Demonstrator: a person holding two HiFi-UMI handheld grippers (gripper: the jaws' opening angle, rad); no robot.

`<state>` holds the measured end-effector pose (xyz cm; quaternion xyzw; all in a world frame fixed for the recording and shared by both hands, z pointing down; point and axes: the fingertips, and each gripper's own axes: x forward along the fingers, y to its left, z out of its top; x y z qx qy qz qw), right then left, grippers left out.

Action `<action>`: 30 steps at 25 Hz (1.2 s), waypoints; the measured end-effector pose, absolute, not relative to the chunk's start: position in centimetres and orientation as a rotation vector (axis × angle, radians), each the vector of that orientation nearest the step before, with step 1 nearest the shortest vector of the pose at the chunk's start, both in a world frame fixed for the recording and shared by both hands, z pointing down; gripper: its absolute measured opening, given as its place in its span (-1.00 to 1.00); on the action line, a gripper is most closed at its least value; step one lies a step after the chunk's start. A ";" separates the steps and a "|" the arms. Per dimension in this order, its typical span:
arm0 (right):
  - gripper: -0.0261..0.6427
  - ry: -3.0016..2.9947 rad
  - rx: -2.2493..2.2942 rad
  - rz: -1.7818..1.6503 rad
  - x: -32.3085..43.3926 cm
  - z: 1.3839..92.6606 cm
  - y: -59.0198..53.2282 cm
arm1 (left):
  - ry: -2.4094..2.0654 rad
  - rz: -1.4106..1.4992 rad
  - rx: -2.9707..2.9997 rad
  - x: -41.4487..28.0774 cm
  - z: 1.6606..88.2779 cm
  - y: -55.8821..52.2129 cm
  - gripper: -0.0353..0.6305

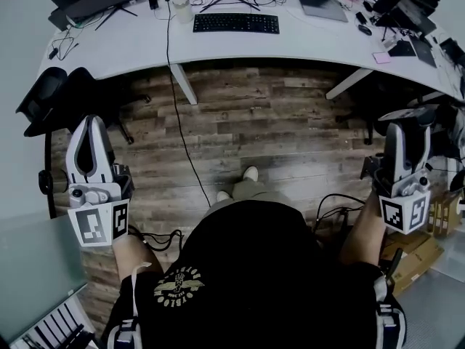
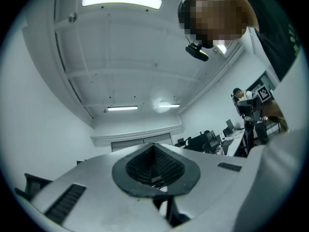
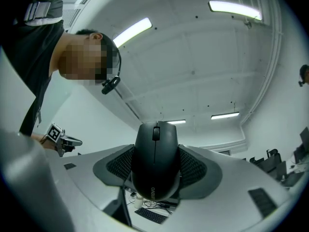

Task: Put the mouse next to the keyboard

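- Right tongs (image 3: pixel 157 172) clamped on the mouse (image 3: pixel 155 144), a pad against each side, pointing up toward the ceiling.
- Left tongs (image 2: pixel 155 157) pressed together, nothing between them.
- Keyboard (image 1: pixel 236 23) lies by the far edge of the bench (image 1: pixel 290 46), well apart from the mouse.

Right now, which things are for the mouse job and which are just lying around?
For the job: black computer mouse in the right gripper; black keyboard; white desk.
Just lying about: grey laptop; pink sticky notes; black office chair.
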<state>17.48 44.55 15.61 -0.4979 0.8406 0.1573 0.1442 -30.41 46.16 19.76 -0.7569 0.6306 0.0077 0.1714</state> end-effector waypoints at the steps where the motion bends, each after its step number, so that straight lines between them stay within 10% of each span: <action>1: -0.07 2.432 -1.434 0.453 17.7 15.7 43.9 | 1.788 0.027 -2.158 -29.8 19.9 45.6 -0.89; 30: -0.07 2.472 -1.409 0.396 24.0 18.4 30.7 | 1.797 -0.011 -2.142 -21.9 19.5 33.8 -0.89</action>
